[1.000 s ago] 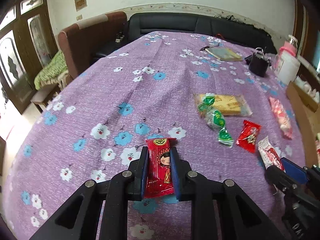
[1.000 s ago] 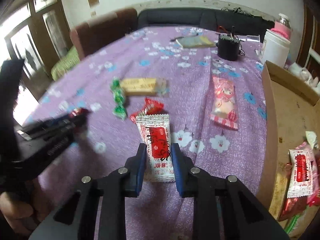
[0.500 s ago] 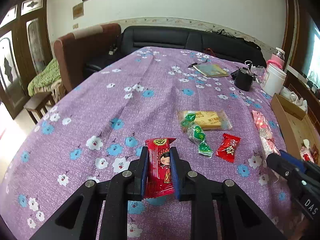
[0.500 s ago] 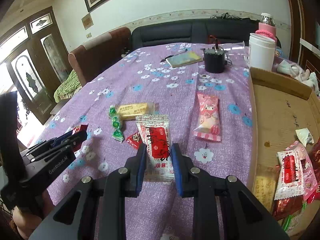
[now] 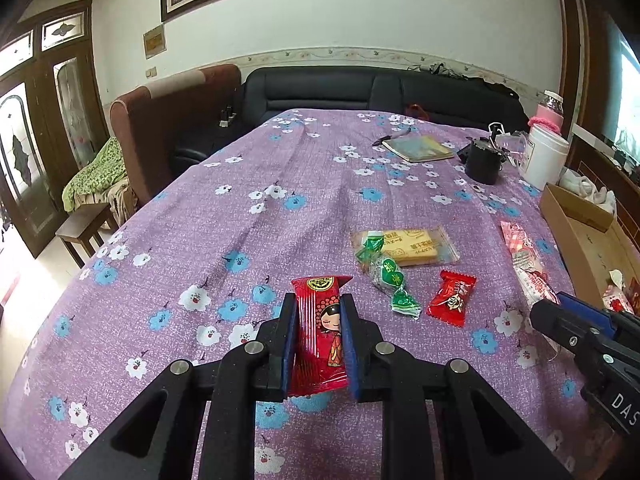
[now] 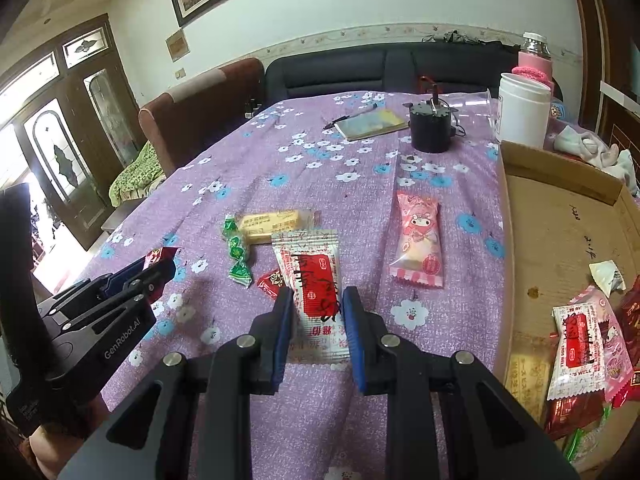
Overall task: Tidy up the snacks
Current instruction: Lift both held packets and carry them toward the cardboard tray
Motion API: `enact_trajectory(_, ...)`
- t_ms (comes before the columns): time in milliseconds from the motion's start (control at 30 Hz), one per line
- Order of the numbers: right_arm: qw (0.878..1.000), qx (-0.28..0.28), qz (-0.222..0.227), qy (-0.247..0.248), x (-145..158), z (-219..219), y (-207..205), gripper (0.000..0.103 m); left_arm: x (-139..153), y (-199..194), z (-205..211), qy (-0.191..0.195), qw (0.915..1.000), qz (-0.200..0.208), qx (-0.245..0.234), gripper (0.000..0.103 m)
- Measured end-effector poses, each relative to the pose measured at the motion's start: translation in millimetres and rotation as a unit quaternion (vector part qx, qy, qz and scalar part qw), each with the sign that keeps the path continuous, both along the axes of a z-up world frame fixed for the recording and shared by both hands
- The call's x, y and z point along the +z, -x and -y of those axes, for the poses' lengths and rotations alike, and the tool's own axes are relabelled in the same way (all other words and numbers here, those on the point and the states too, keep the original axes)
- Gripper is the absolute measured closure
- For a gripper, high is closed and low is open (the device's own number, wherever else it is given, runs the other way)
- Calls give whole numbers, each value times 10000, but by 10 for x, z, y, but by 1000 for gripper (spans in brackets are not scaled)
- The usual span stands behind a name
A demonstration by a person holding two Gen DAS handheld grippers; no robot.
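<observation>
Change: over the last second both views have lifted off the bench [image 5: 280, 208]; more wall and sofa show now, and both packets hang clear of the purple cloth.
Left gripper [image 5: 318, 336]: clamped on the red doll packet [image 5: 320, 332], held upright between my pads.
Right gripper [image 6: 316, 316]: clamped on the white-and-red sachet [image 6: 310, 280], pads pressing its lower half.
Meaning: 2 snacks are picked; I judge the next step is carrying them to the cardboard box [image 6: 560, 216] at my right, where several packets already lie.
Still on bench: yellow biscuit pack [image 5: 408, 242], green candy strip [image 5: 386, 276], small red candy [image 5: 452, 298], pink packet [image 6: 418, 240]. So 4 remain.
Others: black pot [image 6: 430, 128], white jar [image 6: 522, 110], notebook [image 6: 370, 124], all well apart at the far end.
In the way: the box's near wall must be cleared; the left gripper has to cross over the loose snacks and past my right one.
</observation>
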State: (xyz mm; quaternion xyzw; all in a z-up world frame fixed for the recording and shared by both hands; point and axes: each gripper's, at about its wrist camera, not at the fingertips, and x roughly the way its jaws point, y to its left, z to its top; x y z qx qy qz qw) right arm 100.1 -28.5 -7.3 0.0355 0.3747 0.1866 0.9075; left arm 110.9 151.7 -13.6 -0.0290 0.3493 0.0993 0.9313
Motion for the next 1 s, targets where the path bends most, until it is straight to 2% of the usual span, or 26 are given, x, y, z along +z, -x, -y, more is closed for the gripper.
enact_trajectory(1000,9999,-35,94,-21,59,17,11,79,53,57,17,-44,9999,143,6,82)
